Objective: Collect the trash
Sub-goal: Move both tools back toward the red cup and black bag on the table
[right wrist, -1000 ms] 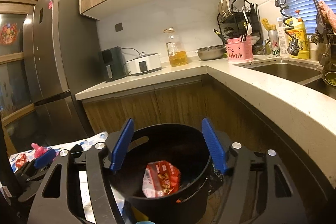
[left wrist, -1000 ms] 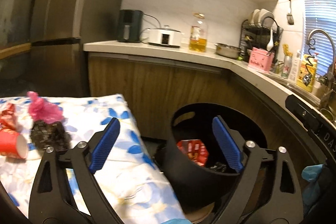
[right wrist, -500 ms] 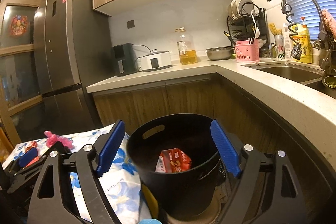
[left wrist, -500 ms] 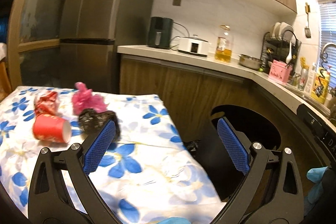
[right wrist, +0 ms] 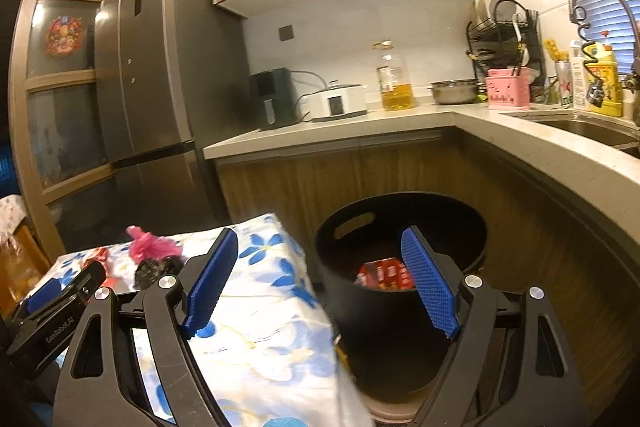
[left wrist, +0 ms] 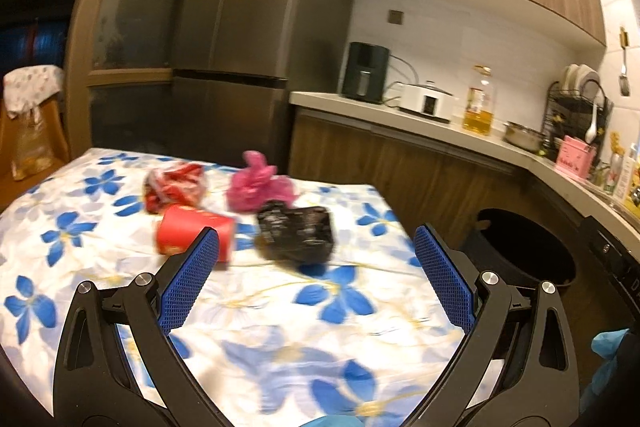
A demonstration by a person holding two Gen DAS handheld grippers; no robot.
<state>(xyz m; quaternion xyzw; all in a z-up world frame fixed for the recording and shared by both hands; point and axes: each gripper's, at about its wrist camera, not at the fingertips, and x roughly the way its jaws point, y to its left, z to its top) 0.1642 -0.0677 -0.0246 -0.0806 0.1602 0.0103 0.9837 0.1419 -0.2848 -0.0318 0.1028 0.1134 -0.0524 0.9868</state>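
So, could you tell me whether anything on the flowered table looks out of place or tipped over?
Yes: the red paper cup lies on its side beside a red wrapper, a pink bag and a black bag. All are loose trash, not yet in the black bin.

"GenRobot.AI" is printed on the left gripper body.
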